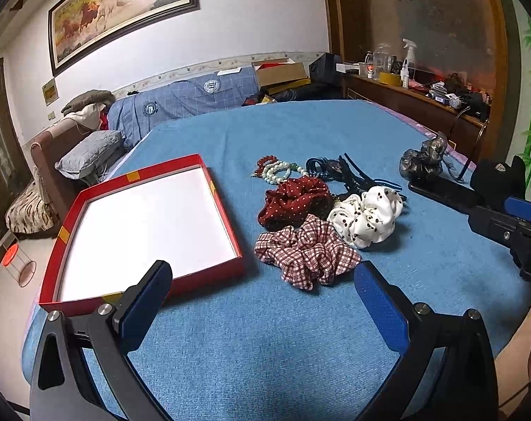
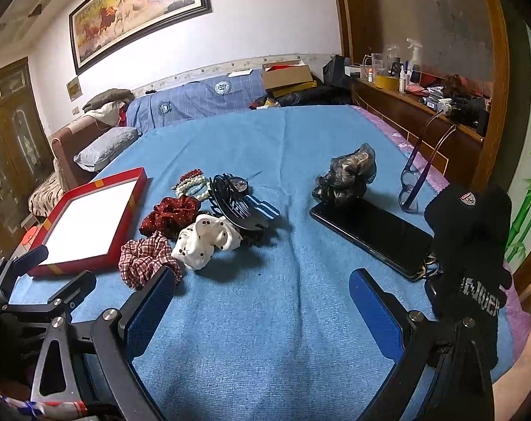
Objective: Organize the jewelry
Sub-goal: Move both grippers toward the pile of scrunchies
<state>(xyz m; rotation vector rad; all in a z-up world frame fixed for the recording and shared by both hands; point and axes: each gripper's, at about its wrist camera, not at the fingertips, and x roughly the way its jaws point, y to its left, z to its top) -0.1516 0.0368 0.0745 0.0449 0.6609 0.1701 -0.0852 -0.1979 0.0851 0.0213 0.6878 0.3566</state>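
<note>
With both grippers' fingers (image 1: 381, 301) spread wide and empty, the soft, light plaid scrunchie (image 1: 305, 251) should pinch easily across its bunched fabric.

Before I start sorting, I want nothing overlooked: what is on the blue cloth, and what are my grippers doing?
Box: one, red with white inside, nothing in it, left.
Scrunchies: three, bunched right of box: checked red-white, dark red dotted, white cherry-print.
Bead bracelets: several, red and pale green, behind scrunchies.
Hair clips: black, count unclear, beside bracelets.
Dark gauzy scrunchie: one, at phone's far end.
Phone: one, black, right.
Glasses: one, blue-framed, beyond phone.
Knit hat: one, black, far right.
Left gripper: open, holding nothing.
Right gripper: open, holding nothing.
</note>
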